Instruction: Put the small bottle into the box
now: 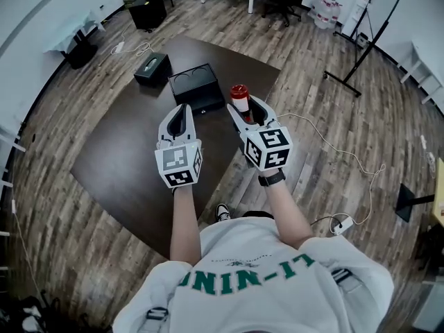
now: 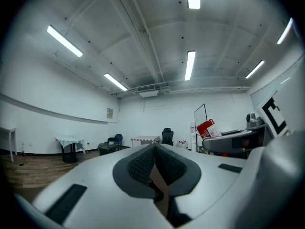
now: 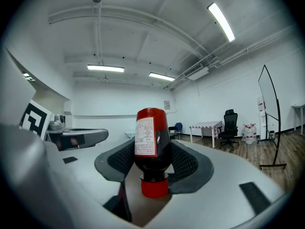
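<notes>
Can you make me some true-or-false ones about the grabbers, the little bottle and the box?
1. The right gripper is holding the small bottle. True.
2. The left gripper is holding something too. False: its jaws are closed together with nothing between them.
3. The small bottle is already inside the box. False: it is clamped between the right gripper's jaws, outside the box.
4. The box sits on the dark table. True.
</notes>
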`<state>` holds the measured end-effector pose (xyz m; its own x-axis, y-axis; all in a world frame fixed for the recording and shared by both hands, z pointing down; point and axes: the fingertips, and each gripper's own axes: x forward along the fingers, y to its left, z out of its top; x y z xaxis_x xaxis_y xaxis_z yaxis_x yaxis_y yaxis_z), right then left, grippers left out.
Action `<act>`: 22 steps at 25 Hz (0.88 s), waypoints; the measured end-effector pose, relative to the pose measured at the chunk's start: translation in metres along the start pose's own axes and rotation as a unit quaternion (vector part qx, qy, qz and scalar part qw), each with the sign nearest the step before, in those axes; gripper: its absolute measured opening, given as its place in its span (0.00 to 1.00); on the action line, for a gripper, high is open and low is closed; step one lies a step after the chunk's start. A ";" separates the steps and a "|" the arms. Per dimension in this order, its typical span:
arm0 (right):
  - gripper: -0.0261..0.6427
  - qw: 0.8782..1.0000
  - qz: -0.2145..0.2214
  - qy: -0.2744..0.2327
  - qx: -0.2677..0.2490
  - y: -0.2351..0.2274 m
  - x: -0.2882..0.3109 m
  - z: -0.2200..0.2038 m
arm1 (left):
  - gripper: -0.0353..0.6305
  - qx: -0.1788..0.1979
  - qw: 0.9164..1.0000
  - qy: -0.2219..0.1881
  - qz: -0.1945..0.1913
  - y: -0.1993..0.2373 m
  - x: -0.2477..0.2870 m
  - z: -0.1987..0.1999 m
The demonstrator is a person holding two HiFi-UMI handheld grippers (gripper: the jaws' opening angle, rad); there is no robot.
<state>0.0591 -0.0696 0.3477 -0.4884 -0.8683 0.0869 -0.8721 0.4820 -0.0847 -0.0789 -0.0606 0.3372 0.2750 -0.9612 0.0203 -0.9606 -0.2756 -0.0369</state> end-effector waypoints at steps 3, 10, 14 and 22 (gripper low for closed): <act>0.39 1.000 0.002 0.015 0.005 0.003 0.034 -0.013 | 0.08 -0.012 1.000 0.017 0.003 0.028 0.021 -0.019; 0.39 0.998 0.025 0.066 0.004 -0.008 0.113 -0.046 | 0.08 -0.033 0.999 0.038 0.016 0.072 0.078 -0.051; 0.39 0.995 0.051 0.084 -0.001 -0.022 0.159 -0.058 | 0.07 -0.041 0.998 0.041 0.030 0.088 0.119 -0.063; 0.39 0.983 0.110 0.146 0.002 -0.031 0.240 -0.110 | 0.07 -0.053 0.994 0.078 0.059 0.120 0.177 -0.099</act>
<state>-0.0341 -0.2802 0.4805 -0.6536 -0.6725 0.3473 -0.7449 0.6529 -0.1375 -0.1496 -0.2632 0.4354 0.1581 -0.9714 0.1774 -0.9870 -0.1501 0.0575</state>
